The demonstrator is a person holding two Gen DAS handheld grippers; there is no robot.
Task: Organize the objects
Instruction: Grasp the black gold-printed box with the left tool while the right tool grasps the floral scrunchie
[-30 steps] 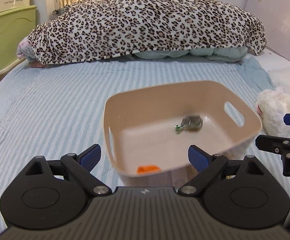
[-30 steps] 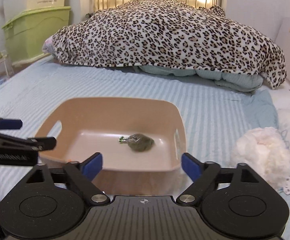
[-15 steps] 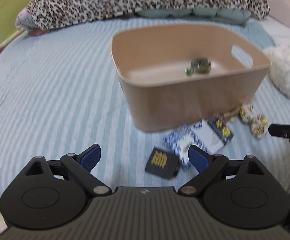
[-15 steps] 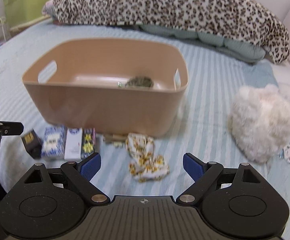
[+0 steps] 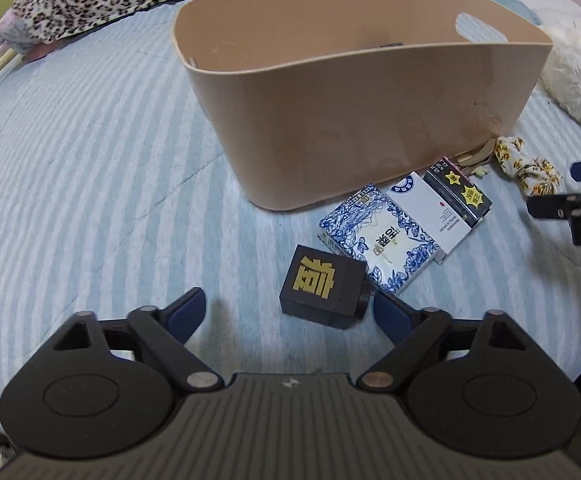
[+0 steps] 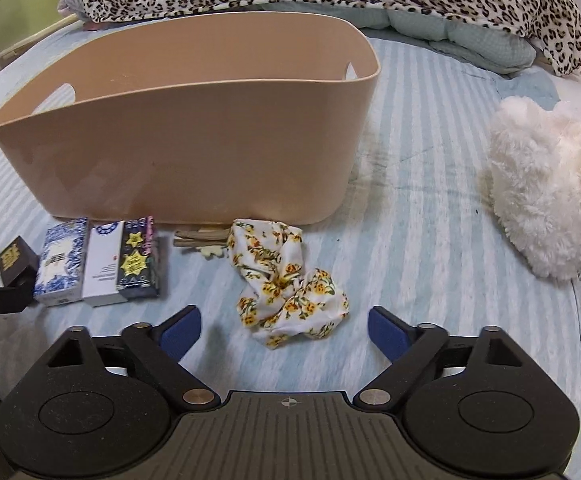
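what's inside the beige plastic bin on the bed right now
The beige plastic bin shows only its bare inner walls and handle cutouts from both wrist views. A dark sliver peeks just above the near rim in the left view. The floor is hidden by the near wall.

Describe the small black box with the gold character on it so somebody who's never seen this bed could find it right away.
Start at the big beige basket on the striped bed. Along its near wall lies a row of small boxes. The black box is at the row's end farthest from the floral cloth, beside the blue-and-white patterned box, and it alone is plain black with one large gold character.
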